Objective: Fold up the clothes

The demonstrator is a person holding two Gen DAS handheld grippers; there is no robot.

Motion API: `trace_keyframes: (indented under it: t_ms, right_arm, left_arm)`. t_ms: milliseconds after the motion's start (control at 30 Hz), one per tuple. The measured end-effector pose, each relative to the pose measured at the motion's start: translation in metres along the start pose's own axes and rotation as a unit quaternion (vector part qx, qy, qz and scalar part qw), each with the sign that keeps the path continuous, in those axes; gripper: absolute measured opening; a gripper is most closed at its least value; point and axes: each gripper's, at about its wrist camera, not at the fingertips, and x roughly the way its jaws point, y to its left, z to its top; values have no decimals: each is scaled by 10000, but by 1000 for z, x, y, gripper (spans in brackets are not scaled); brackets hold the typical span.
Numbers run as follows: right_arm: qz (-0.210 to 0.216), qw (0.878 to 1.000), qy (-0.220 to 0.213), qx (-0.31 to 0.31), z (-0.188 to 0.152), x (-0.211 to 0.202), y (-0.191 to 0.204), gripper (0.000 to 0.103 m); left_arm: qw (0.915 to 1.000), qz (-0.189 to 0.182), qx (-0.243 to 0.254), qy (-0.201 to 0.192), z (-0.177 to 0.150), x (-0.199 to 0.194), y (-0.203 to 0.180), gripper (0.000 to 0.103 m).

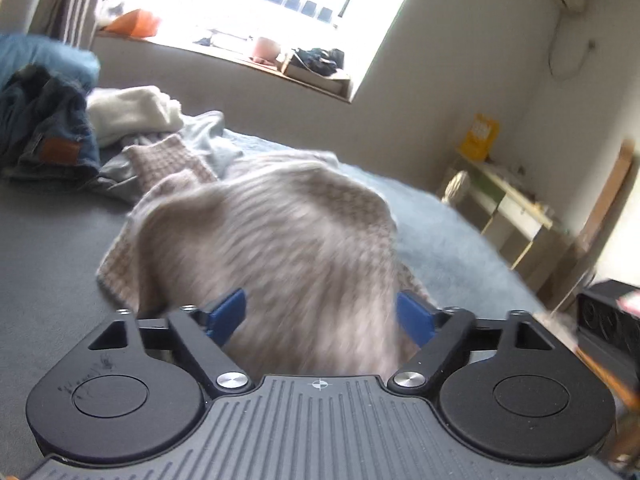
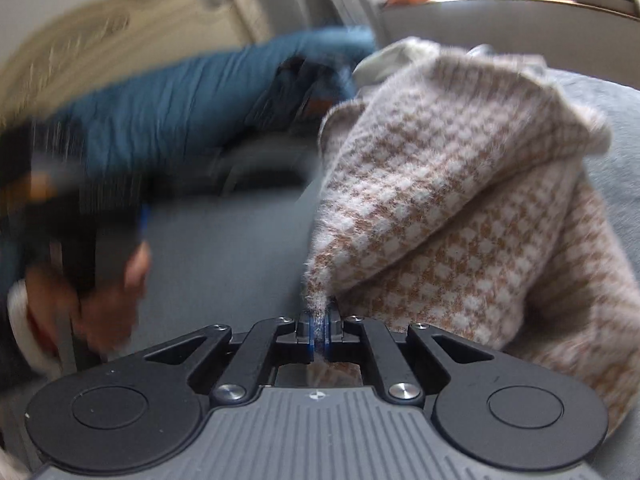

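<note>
A fuzzy beige-and-white houndstooth knit garment [image 1: 264,236] lies bunched on the grey bed [image 1: 48,264]. In the left wrist view it is motion-blurred and hangs between my left gripper's [image 1: 320,316] wide-apart blue pads [image 1: 226,314]; the jaws are open. In the right wrist view my right gripper [image 2: 319,334] is shut on an edge of the same garment [image 2: 460,208], which drapes up and to the right. The left gripper and the hand holding it [image 2: 96,292] show blurred at the left of the right wrist view.
A pile of jeans [image 1: 44,132], a white garment [image 1: 128,114] and a pale grey cloth [image 1: 208,136] sits at the bed's far left. A blue pillow [image 2: 192,96] lies by the headboard. A low shelf [image 1: 516,216] stands by the right wall, and a black box [image 1: 608,320] is near right.
</note>
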Motion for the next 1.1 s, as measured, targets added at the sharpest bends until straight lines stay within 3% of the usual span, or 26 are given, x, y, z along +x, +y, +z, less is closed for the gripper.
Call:
trace_keyframes:
  t_ms: [133, 300, 433, 500, 533, 633, 700, 767, 967, 1100]
  right_arm:
    - [57, 9988, 341, -345, -26, 15, 22, 5]
    - [158, 9957, 577, -704, -45, 11, 38, 5]
    - [266, 9941, 713, -769, -55, -1, 39, 5]
    - [311, 9929, 793, -826, -60, -5, 39, 5]
    - [364, 9922, 843, -841, -62, -6, 39, 5]
    - [543, 9895, 1021, -871, -67, -11, 37, 5]
    - [632, 9880, 1116, -859, -71, -14, 34, 5]
    - [649, 9884, 1160, -738, -75, -24, 29, 5]
    - [565, 9922, 1084, -227, -80, -49, 5, 5]
    - [486, 9934, 1039, -77, -84, -53, -5, 5]
  left_arm:
    - [9980, 280, 515, 215, -15, 11, -19, 89]
    - [9986, 100, 486, -180, -17, -16, -9, 89]
    - [9952, 332, 633, -668, -11, -36, 7, 93]
    - [9954, 354, 575, -676, -7, -37, 17, 96]
    - [9956, 355, 548, -666, -5, -36, 21, 97]
    - [9979, -13, 631, -109, -5, -20, 29, 97]
    - [9968, -59, 778, 187, -13, -11, 29, 96]
    - [9954, -99, 908, 288, -20, -10, 25, 92]
    - [9967, -191, 749, 256, -37, -26, 23, 71]
    - [9973, -262, 531, 442, -39, -37, 26, 50]
